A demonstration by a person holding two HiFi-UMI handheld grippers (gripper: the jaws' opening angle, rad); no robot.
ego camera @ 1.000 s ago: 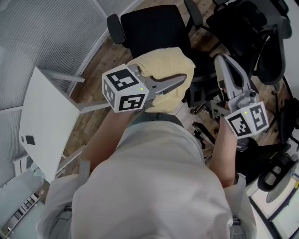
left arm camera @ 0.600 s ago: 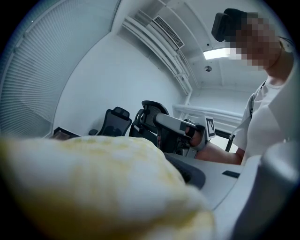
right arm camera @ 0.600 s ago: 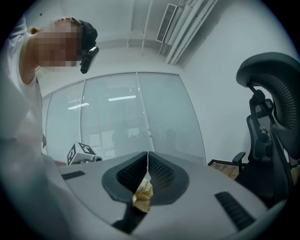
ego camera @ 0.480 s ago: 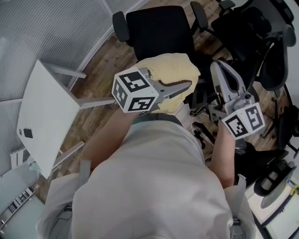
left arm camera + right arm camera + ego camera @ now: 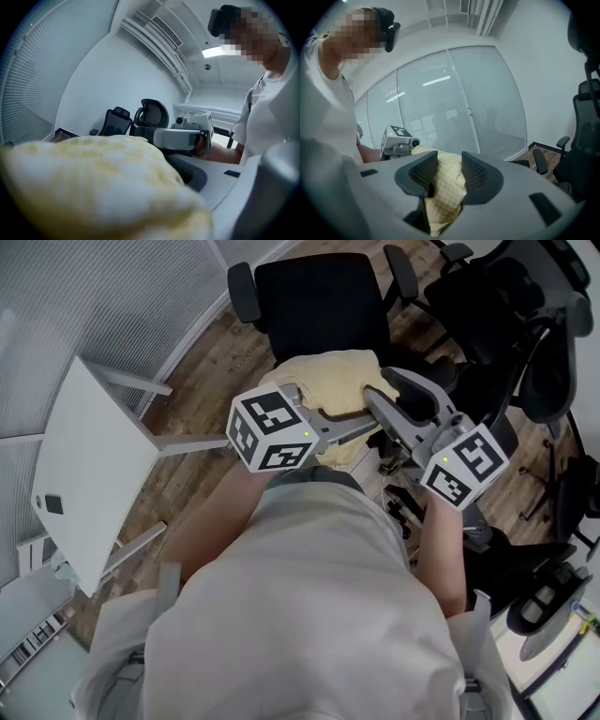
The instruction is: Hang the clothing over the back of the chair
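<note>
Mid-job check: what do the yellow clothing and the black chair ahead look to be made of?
Yellow clothing: soft woven cloth with a matte finish and a fine pale check. It bunches and folds loosely.
Chair: black matte upholstery, fabric or mesh, too dark to tell which. Its armrests look like hard plastic or rubber, smooth with a faint sheen.

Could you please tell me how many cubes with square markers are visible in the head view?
2. The left cube sits at centre, just below-left of the yellow clothing; the right cube sits further right, above the person's right forearm. None appears hidden.
</note>
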